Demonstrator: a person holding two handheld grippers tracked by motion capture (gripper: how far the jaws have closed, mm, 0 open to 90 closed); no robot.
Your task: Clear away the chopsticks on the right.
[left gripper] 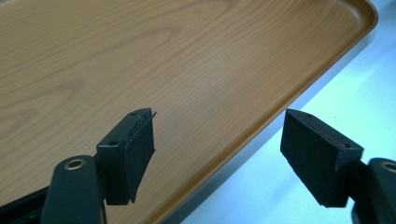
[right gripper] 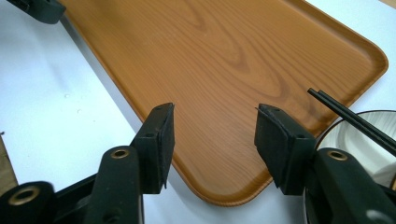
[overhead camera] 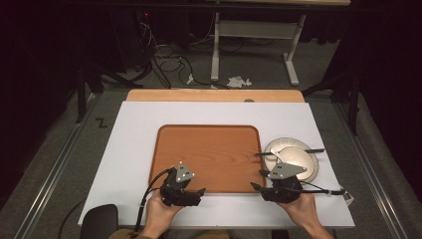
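L gripper jaws apart, over tray near edge | R gripper jaws apart, over tray's near-right corner | bowl w/ chopsticks just right of tray

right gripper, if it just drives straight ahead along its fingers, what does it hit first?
Most likely the wooden tray: the right gripper points across its near corner, open and empty. The chopsticks on the bowl sit off to one side. Height unclear.
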